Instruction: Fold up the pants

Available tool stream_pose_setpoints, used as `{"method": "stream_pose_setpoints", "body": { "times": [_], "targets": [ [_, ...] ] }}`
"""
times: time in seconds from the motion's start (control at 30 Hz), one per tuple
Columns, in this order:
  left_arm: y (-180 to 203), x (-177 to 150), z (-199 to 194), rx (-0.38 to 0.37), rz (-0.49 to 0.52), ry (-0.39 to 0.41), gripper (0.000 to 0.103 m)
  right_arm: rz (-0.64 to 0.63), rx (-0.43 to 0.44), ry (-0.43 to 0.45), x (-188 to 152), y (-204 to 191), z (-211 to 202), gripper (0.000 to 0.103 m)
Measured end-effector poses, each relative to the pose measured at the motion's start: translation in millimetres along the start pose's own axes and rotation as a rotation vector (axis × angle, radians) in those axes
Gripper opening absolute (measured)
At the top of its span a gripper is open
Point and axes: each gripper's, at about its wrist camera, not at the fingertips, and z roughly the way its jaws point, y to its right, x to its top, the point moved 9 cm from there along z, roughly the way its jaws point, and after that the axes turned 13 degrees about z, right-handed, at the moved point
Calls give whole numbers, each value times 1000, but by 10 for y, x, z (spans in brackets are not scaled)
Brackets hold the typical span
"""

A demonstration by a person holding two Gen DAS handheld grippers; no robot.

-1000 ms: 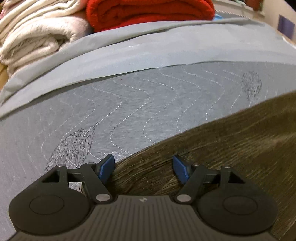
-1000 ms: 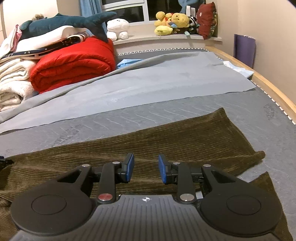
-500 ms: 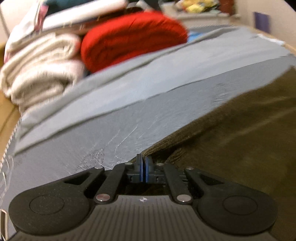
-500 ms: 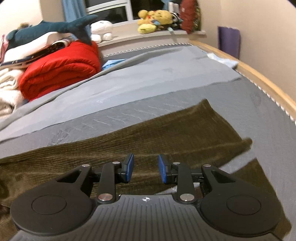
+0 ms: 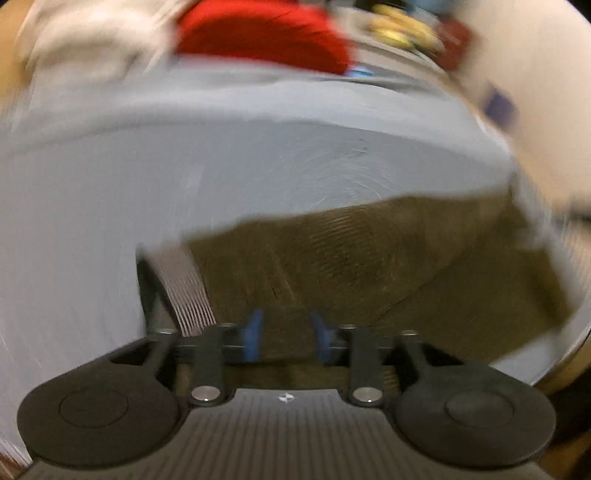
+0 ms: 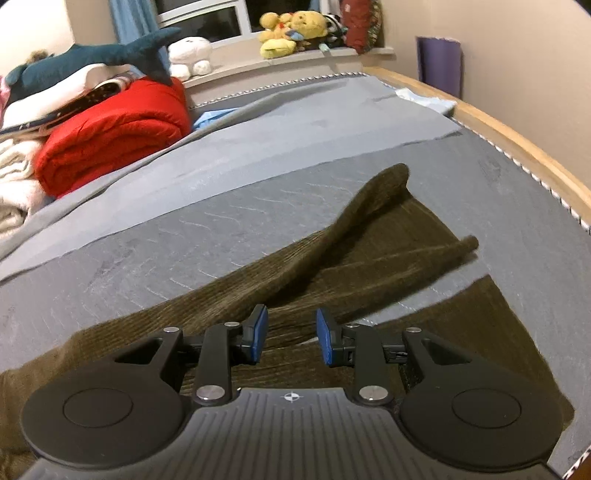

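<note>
**Left jaws parted again, one trouser leg raised**

Half a second back my left gripper (image 5: 285, 338) was pinched shut at the pants' edge; now its blue pads stand apart with nothing between them, and the picture is smeared by motion.

Left wrist view: grey quilted bed cover (image 5: 147, 192) fills the frame, a lighter grey sheet (image 5: 258, 96) beyond it; a red bundle (image 5: 266, 37) and pale folded blankets (image 5: 88, 40) sit at the far side, all blurred; the brown corduroy pants (image 5: 369, 266) lie spread ahead of my fingers, a striped lining (image 5: 188, 291) showing at their near left corner; no writing is legible.

Right wrist view: sharp; my right gripper (image 6: 291, 341) hangs open just above the pants (image 6: 332, 280), holding nothing; one leg is lifted in a ridge toward its far hem, the other lying flat under it; a wooden bed frame (image 6: 517, 144) runs along the right; a plush shark (image 6: 96, 59) tops the red quilt (image 6: 110, 136); soft toys (image 6: 291, 33) line the window sill; a purple mat (image 6: 439, 62) leans against the wall; I can read no labels.
</note>
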Motion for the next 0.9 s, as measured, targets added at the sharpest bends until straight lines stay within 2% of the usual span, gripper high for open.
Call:
{"method": "stream_pose_setpoints", "body": {
  "times": [0.03,0.1,0.13,0.17,0.2,0.27,0.33,0.43,0.5,0.57,0.63,0.73,0.8,0.87,0.9],
  "targets": [
    [-79,-48,72,-42,-93,-36,44,19,2,-3,12,23,10,31],
    [-188,-106,240,-88,-217,-103,47,45,5,-6,24,36,36,31],
    [-233,-147,331,-101,-272,-135,51,57,8,-7,37,32,52,31],
    [-274,-193,425,-104,-322,-168,60,66,13,-7,50,31,68,31],
    [-311,-241,521,-93,-361,-206,63,73,19,-8,66,24,82,31],
    [-368,-298,687,-64,-412,-269,63,94,30,-3,125,16,130,31],
    [-430,-286,810,-57,-452,-288,65,121,34,2,206,40,191,31],
    [-529,-172,900,-47,-508,-273,65,201,54,-1,343,116,331,31],
    [-603,-119,920,-18,-546,-258,62,256,67,-17,416,167,482,31],
    [-673,-36,875,60,-526,-233,28,284,71,-27,481,209,669,33],
    [-702,111,824,105,-477,-186,22,300,55,-28,548,277,854,37],
    [-735,239,764,150,-437,-150,21,352,28,-37,610,403,1172,39],
    [-749,262,799,141,-480,-155,24,402,13,-44,630,490,1369,39],
    [-780,192,827,113,-541,-185,37,458,15,-56,653,553,1561,39],
    [-786,177,844,105,-560,-193,38,479,17,-60,663,571,1635,39]
  ]
}}
